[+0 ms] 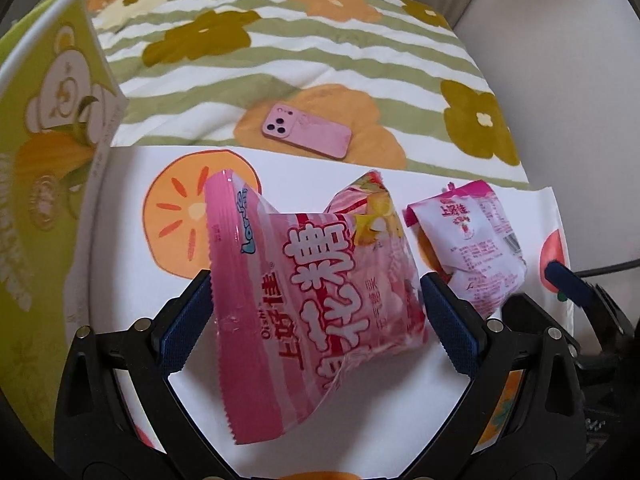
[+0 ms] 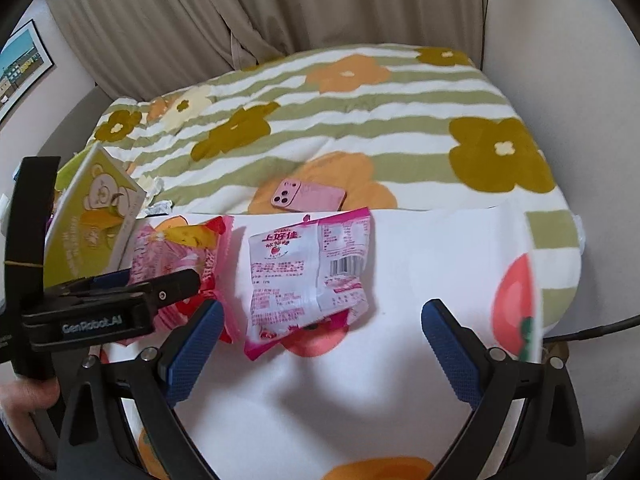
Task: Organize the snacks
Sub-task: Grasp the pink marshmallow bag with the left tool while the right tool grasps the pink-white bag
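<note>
The pink snack bag point(image 1: 316, 292), glossy with white lettering and serrated ends, hangs crumpled between my left gripper's point(image 1: 316, 316) pads, pinched, above the fruit-print sheet point(image 1: 132, 280). A smaller pink-white packet point(image 2: 308, 272) lies beside it; my right gripper point(image 2: 320, 344) is spread, holding nothing.

left gripper point(image 1: 316, 316): black frame | blue ridged pads point(image 1: 186, 322) | silver screws | white "GenRobot_AI" marking

"GenRobot_AI" marks the left gripper point(image 2: 152, 292); "上好佳" the white packet point(image 2: 304, 276).
</note>
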### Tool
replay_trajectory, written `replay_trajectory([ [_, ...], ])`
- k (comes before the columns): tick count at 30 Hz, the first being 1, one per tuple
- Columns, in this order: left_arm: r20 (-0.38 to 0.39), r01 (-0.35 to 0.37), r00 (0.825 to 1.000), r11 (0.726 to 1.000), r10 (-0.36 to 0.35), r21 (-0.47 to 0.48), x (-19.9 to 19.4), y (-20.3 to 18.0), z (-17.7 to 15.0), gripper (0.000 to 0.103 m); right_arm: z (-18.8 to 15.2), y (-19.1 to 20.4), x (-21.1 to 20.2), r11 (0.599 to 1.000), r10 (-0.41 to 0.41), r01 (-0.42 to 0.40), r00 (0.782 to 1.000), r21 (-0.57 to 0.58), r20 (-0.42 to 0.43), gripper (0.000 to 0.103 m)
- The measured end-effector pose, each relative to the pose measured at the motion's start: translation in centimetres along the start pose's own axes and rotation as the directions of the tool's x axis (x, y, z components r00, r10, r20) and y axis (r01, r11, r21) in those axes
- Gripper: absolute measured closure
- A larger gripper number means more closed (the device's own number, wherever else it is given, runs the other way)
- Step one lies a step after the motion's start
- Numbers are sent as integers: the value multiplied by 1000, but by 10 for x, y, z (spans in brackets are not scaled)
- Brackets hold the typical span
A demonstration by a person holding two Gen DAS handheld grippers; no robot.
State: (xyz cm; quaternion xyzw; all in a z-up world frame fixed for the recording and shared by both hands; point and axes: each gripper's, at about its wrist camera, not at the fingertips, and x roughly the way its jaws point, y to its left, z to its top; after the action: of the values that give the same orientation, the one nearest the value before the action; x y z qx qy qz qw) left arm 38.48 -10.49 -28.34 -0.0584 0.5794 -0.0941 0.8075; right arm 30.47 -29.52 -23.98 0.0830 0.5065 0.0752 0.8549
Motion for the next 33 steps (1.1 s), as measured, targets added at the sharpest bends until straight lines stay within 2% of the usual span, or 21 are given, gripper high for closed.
replay_trajectory([
  [1, -6, 9, 1000, 1000, -9, 5, 1, 1, 0, 12, 1, 0, 5, 1000, 4, -4, 1000, -1, -7, 5],
  [3, -15, 27, 1000, 1000, -27, 8, 4, 2, 0, 16, 4, 1, 14, 1000, 11, -11, 1000, -3, -19, 5],
  [5, -22, 48, 999, 999, -48, 18, 6, 3, 0, 28, 7, 3, 22, 1000, 12, -13, 999, -9, -30, 5],
  [8, -19, 70, 997, 997, -70, 14, 5, 6, 1, 38, 9, 4, 30, 1000, 15, -16, 999, -15, -39, 5],
  [19, 8, -3, 1000, 998, 3, 68, -8, 17, 0, 41, 14, 10, 50, 999, -8, 5, 998, -51, -60, 5],
  [26, 5, -8, 1000, 997, 8, 74, -9, 21, -2, 41, 14, 14, 61, 998, -23, 19, 997, -52, -73, 5],
  [29, 5, -11, 1000, 997, 11, 75, -10, 21, -3, 41, 14, 16, 63, 997, -39, 34, 996, -62, -80, 9],
  [33, 12, -15, 1000, 997, 14, 73, -13, 23, -5, 41, 14, 21, 66, 993, -75, 67, 994, -95, -82, 19],
])
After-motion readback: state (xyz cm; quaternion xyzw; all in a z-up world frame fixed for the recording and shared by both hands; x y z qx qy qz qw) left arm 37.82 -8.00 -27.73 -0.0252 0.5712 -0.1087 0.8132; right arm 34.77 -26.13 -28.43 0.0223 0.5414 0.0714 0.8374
